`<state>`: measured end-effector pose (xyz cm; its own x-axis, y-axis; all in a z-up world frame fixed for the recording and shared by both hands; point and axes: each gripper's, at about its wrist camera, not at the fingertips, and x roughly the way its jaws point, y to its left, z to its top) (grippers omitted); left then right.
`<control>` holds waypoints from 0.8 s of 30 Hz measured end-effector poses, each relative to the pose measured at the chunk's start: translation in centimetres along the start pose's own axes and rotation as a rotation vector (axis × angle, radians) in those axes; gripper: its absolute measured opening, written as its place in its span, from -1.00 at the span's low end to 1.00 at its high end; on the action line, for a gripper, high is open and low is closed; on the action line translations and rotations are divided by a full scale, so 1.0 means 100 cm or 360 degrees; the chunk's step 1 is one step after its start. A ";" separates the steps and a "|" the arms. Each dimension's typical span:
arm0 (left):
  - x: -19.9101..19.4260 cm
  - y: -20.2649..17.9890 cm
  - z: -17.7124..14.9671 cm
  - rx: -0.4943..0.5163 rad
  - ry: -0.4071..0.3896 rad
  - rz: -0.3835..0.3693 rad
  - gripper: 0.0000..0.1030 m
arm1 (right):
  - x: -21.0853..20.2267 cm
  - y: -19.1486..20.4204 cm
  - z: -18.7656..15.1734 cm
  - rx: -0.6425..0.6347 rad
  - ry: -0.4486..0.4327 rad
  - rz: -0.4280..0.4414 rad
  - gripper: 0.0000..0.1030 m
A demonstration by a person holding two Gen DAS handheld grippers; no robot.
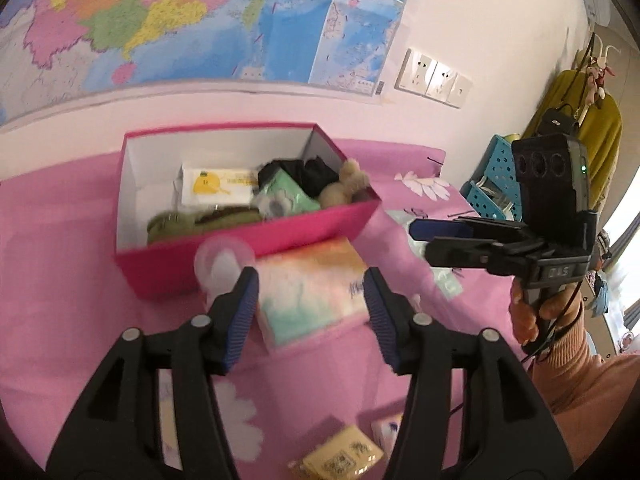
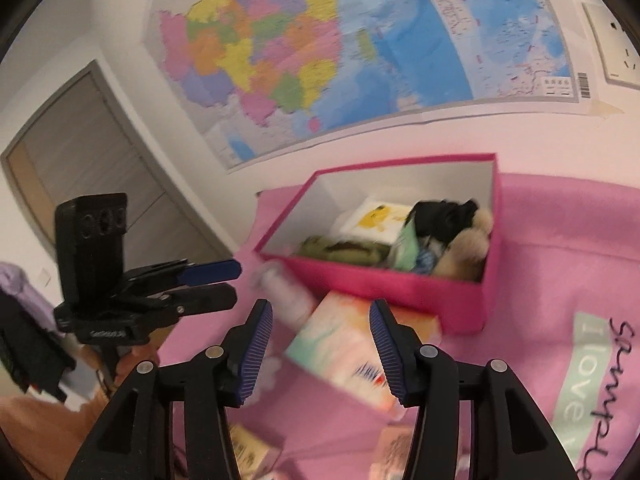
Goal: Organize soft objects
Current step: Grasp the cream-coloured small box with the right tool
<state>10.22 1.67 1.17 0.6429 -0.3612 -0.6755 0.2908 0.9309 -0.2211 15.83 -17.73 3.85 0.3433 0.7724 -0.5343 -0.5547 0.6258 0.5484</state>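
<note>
An open pink box (image 1: 160,276) (image 2: 380,290) stands on the pink bedsheet. Inside it lie a white tissue pack (image 1: 216,188) with a yellow figure, a green pack (image 1: 288,194), black cloth (image 1: 316,172), a beige plush (image 1: 344,188) and a green plush (image 1: 192,222). A pastel tissue pack (image 1: 312,292) (image 2: 340,352) lies on the sheet in front of the box, beside a pale pink roll (image 1: 224,260) (image 2: 284,292). My left gripper (image 1: 310,306) (image 2: 238,283) hovers open before that pack, touching nothing. My right gripper (image 2: 320,344) (image 1: 418,238) is open too, with nothing held.
Small yellow packets (image 1: 340,460) (image 2: 248,448) lie on the sheet near me. A blue perforated basket (image 1: 496,176) stands at the bed's far right. A map covers the wall behind the box. A hand in an orange sleeve (image 1: 560,360) holds the right gripper.
</note>
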 end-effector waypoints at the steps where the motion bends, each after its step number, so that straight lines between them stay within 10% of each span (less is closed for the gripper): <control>1: 0.000 0.001 -0.007 -0.0019 0.0007 -0.0009 0.19 | -0.002 0.004 -0.005 -0.0011 0.0012 0.0022 0.01; 24: 0.002 0.007 -0.138 -0.0239 0.0329 -0.0054 0.20 | 0.049 0.044 -0.111 -0.0016 0.0492 0.0203 0.08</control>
<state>0.77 3.02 -8.87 0.4716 -0.3881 -0.7919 0.1915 0.9216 -0.3376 6.68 -12.38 -3.51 0.0255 0.7741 -0.6325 -0.5866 0.5240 0.6176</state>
